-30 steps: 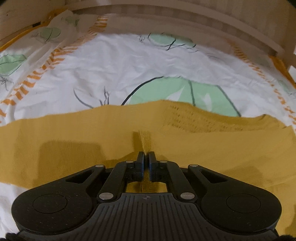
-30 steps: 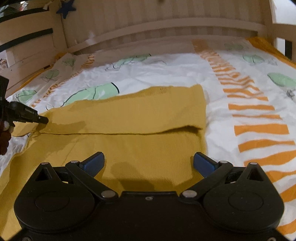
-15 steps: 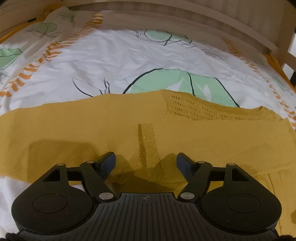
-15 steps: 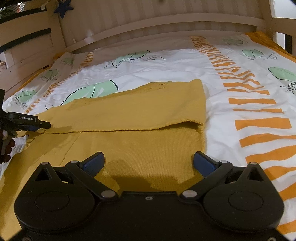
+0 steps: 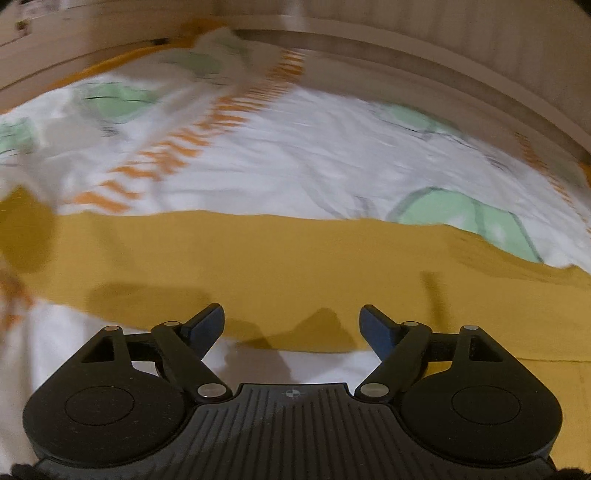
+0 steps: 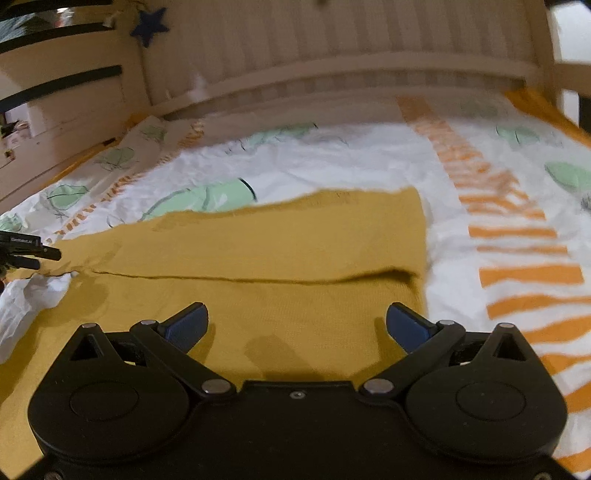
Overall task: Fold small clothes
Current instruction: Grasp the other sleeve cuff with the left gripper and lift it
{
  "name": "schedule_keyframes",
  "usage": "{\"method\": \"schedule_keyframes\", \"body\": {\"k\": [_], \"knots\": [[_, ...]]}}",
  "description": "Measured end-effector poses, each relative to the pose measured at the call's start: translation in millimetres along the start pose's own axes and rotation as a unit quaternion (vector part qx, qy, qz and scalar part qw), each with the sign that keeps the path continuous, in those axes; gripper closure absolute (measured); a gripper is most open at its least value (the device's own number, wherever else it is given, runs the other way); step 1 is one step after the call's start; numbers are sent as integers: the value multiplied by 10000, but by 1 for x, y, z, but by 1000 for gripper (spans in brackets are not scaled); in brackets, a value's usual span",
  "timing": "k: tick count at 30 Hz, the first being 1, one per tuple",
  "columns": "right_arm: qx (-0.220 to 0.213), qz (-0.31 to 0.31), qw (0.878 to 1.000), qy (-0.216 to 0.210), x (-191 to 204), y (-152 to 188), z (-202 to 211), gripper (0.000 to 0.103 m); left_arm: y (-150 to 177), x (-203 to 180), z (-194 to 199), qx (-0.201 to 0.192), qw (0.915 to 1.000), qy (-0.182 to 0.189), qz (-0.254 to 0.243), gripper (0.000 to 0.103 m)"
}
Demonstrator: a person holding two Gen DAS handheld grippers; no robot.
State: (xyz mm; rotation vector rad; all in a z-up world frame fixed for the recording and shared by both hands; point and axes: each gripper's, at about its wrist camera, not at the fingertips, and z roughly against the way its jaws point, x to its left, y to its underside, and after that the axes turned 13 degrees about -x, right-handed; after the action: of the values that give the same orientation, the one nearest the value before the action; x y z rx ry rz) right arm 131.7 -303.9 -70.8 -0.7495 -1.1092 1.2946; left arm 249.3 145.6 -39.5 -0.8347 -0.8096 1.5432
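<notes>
A mustard knitted garment (image 6: 288, 236) lies flat on the bed, its far part folded over the near part along a crease (image 6: 258, 277). My right gripper (image 6: 297, 317) hovers open over the near layer, nothing between its fingers. My left gripper (image 5: 291, 317) sits above the garment's (image 5: 295, 266) near edge; its jaws are opening and nothing is between them. In the right wrist view the left gripper's (image 6: 33, 254) tips show at the far left, just off the garment's left end. The left wrist view is blurred.
The white bedsheet (image 6: 369, 162) has green leaf prints and orange stripes (image 6: 517, 273). Wooden bed rails (image 6: 332, 70) enclose the far side and the left side (image 6: 55, 122). A dark blue star (image 6: 149, 24) hangs on the corner post.
My left gripper let go of the pinched fold of the garment, opened wide and slid left along it. The right gripper stayed open and nearly still.
</notes>
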Motion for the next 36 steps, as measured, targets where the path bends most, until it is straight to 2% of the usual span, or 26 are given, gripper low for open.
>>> {"method": "schedule_keyframes", "body": {"k": [4,9,17,23,30,31,33,35,36], "knots": [[-120,-160,9991,-383,16,-3,3,1,-7,40,14,-138,9990,-413,107,24],[3,-410,9952,-890,42,1,-3,0,-18,87,28,-368,9950,-903,192,23],[197,-855,9859,-1423,77,7,-17,0,-29,149,37,-669,9819,-1694,523,23],[272,-847,9829,-1615,96,14,-21,0,-33,173,29,-672,9790,-1724,860,23],[291,-819,9826,-1642,103,16,-20,0,-40,171,10,-638,9773,-1917,644,25],[295,-824,9827,-1634,103,16,-21,0,-41,171,8,-662,9765,-1943,659,28],[295,-852,9828,-1612,101,17,-20,0,-43,171,3,-662,9752,-2030,580,50],[302,-912,9827,-1585,101,17,-20,0,-45,173,-1,-614,9746,-2079,566,100],[309,-942,9825,-1574,99,17,-20,0,-45,175,-2,-582,9745,-2064,657,99]]}}
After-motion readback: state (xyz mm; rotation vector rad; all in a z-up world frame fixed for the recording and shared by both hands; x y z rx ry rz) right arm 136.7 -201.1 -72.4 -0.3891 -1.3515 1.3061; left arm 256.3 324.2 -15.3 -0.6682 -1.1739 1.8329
